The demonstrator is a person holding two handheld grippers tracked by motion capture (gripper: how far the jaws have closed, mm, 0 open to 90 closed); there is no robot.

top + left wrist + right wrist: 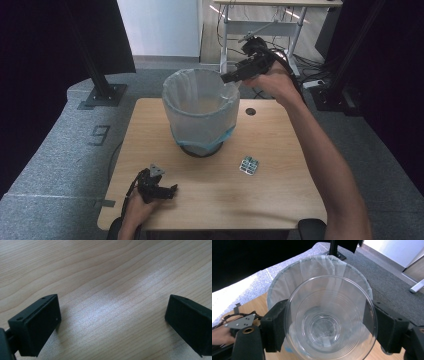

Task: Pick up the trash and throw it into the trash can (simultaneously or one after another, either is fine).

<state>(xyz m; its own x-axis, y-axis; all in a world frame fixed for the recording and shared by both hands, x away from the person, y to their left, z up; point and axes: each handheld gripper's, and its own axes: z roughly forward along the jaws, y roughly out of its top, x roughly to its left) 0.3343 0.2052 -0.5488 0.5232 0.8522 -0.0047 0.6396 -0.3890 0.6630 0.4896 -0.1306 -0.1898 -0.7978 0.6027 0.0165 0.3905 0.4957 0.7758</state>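
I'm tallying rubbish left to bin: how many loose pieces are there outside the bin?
2: a clear plastic cup clamped in the right gripper above the lined bin, and a blister pack on the table. The bin's inside may hide more.

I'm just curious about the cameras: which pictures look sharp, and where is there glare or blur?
High view: soft and grainy, dark at both sides. Left gripper view: a pale sheen on the table, near tool jaws blurred. Right gripper view: the clear cup is sharp, with the lined bin showing through it.
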